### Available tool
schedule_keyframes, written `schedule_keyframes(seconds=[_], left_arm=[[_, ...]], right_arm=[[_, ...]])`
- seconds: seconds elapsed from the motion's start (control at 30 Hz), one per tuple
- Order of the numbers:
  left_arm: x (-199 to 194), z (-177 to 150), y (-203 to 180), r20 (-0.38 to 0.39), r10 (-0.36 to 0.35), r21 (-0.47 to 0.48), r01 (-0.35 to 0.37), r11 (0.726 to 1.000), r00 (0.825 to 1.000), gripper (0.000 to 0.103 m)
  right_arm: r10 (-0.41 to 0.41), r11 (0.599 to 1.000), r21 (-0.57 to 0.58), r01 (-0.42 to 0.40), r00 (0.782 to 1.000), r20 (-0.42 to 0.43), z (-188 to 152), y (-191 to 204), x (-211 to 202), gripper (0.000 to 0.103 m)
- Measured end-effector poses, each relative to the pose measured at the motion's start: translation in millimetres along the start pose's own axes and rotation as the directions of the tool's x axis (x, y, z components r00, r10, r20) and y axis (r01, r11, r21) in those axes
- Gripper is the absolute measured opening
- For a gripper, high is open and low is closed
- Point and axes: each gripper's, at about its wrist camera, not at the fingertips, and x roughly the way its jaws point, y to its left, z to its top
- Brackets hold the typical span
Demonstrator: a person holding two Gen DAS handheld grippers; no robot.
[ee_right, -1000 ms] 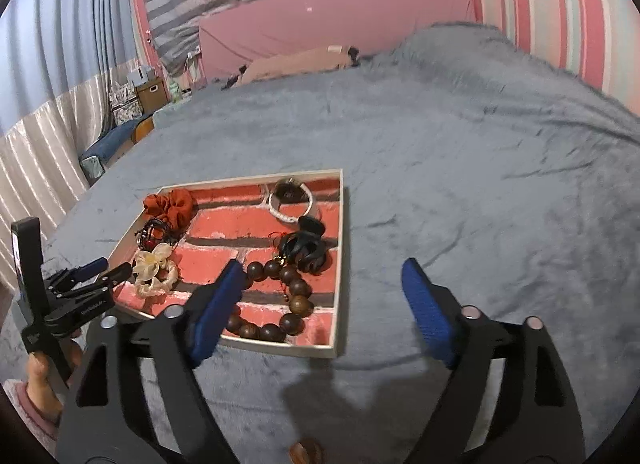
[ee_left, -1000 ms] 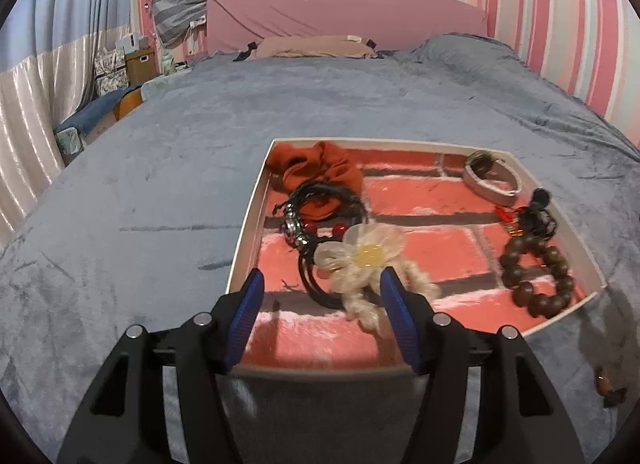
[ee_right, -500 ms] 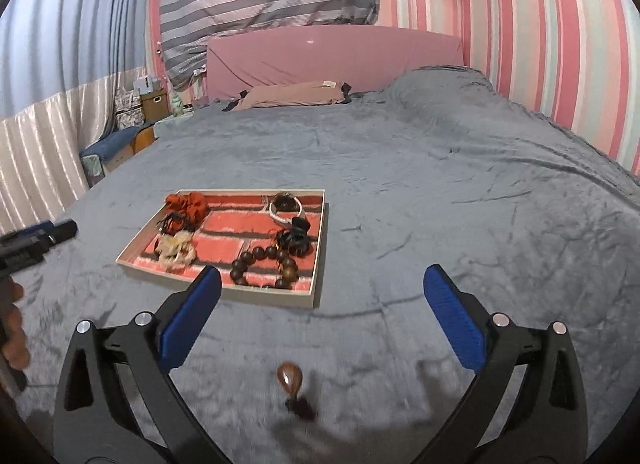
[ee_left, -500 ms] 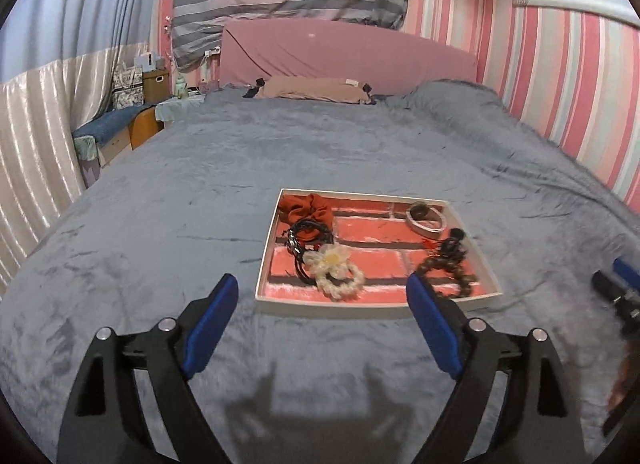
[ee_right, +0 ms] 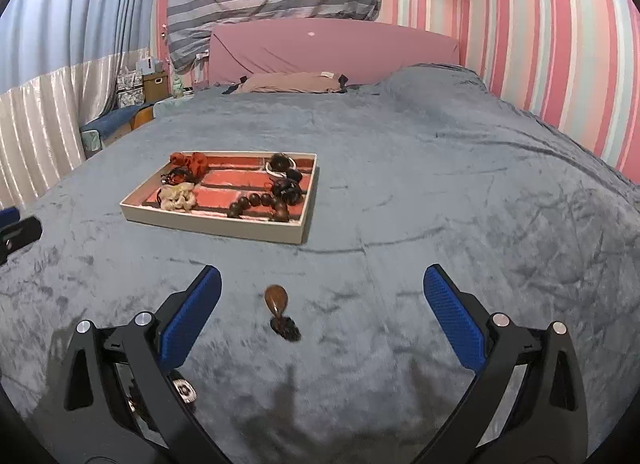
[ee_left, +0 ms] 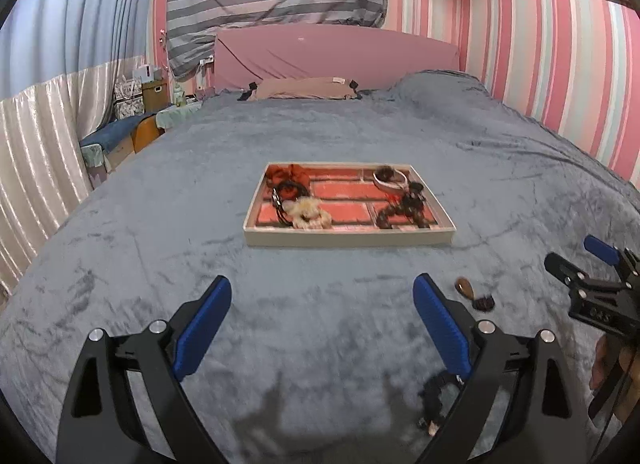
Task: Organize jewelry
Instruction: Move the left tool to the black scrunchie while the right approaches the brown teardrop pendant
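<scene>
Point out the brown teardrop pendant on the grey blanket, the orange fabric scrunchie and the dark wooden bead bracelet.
Brown teardrop pendant [ee_right: 275,297]: right wrist view, its rounded body.
Orange fabric scrunchie [ee_right: 192,161]: right wrist view, its gathered folds.
Dark wooden bead bracelet [ee_right: 256,199]: right wrist view, a middle bead.

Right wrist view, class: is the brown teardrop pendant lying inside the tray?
No. The brown teardrop pendant lies on the grey blanket, well short of the tray.
</scene>
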Motion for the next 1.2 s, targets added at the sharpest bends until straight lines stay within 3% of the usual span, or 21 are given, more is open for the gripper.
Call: schedule_keyframes(seconds=[0.3, 0.6, 0.93, 1.03, 1.1, 1.2], left_arm=[[17, -47, -21, -0.066, -0.015, 0.009, 0.015, 1.0, 0.998, 0.09], [47, -81, -39, -0.154, -0.073, 0.027, 0.078, 0.997, 0.985, 0.09], [77, -94, -67, -0.233, -0.081, 0.122, 0.111, 0.986, 0.969, 0.089], [85, -98, -70, -0.261, -0.096, 0.139, 0.136, 0.981, 0.961, 0.073], [87, -98, -70, -0.258, -0.106, 0.142, 0.146, 0.979, 0.96, 0.067], [91, -97, -70, -0.261, -0.132, 0.143, 0.173, 0.974, 0.956, 0.047]], right_arm=[[-0.012, 0.999, 0.042, 0.014, 0.999, -0.045, -31, -11, 24, 0.099], [-0.025, 0.999, -0.041, 0.021, 0.993, -0.112, -56, 8, 61, 0.098], [-0.005, 0.998, -0.064, -0.007, 0.983, -0.186, -54, 19, 99, 0.081], [-0.002, 0.998, -0.062, -0.011, 0.979, -0.204, -53, 20, 108, 0.072], [0.0, 0.998, -0.058, -0.013, 0.977, -0.215, -52, 20, 113, 0.066], [0.006, 0.998, -0.057, -0.019, 0.976, -0.218, -51, 21, 117, 0.056]])
